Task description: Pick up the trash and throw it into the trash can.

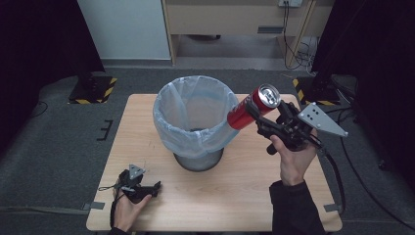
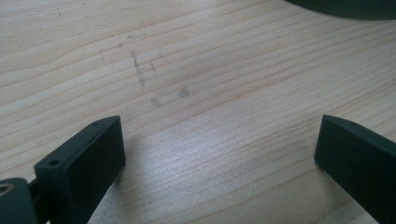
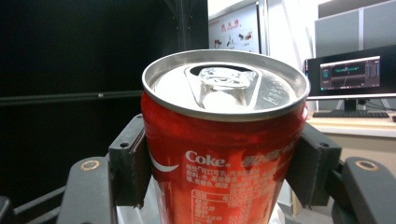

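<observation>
Pale wood table (image 1: 230, 196) is carrying the biggest item, a bin (image 1: 195, 120) lined with a translucent bag, sitting near its middle. Grey carpet is surrounding the table, with dark curtains at both sides and a light cabinet at the back.

Right gripper (image 1: 257, 115) is holding a red Coke can (image 1: 252, 106) tilted in the air, its base hanging just over the bin's right rim; jaws are pinching the can's sides, clearest in the right gripper view (image 3: 224, 154).

Left gripper (image 1: 147, 188) is resting low at the table's near left, jaws spread, nothing between them.

Risk, as I judge it: the can is sitting right at the rim, so letting go here could bounce it off the edge onto the table, or drag the loose liner down.
</observation>
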Motion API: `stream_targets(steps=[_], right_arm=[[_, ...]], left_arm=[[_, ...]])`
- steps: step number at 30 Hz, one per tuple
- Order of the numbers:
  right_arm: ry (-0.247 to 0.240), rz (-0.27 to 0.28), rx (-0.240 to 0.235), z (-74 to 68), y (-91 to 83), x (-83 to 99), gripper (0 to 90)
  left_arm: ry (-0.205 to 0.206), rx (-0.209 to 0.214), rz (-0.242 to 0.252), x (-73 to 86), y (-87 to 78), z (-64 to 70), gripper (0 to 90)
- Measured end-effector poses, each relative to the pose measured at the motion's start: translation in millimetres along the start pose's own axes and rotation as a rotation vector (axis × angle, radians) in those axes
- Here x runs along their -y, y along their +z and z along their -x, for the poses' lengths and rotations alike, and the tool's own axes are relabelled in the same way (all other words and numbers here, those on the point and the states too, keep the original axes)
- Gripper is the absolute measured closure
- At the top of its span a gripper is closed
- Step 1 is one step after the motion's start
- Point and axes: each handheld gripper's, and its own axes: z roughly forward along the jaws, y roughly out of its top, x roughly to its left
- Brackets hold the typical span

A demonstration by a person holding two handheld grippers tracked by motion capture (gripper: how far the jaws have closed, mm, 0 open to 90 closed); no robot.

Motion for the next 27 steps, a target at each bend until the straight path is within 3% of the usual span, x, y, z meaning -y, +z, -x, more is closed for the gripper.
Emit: stream_targets(steps=[12, 19, 27], right_arm=[[0.016, 0.029, 0.006, -4.0, 32.7, -0.1, 33.6], [0.019, 0.02, 0.008, -5.4, 50.5, 9.3, 33.6], [0.007, -0.026, 0.0, -6.8, 71.1, 26.2, 33.6]], left_arm=[[0.001, 0.001, -0.001, -0.2, 0.1, 0.1, 0.9], [0.002, 0.003, -0.002, -0.3, 0.2, 0.2, 0.8], [0.003, 0.003, -0.003, -0.4, 0.2, 0.1, 0.8]])
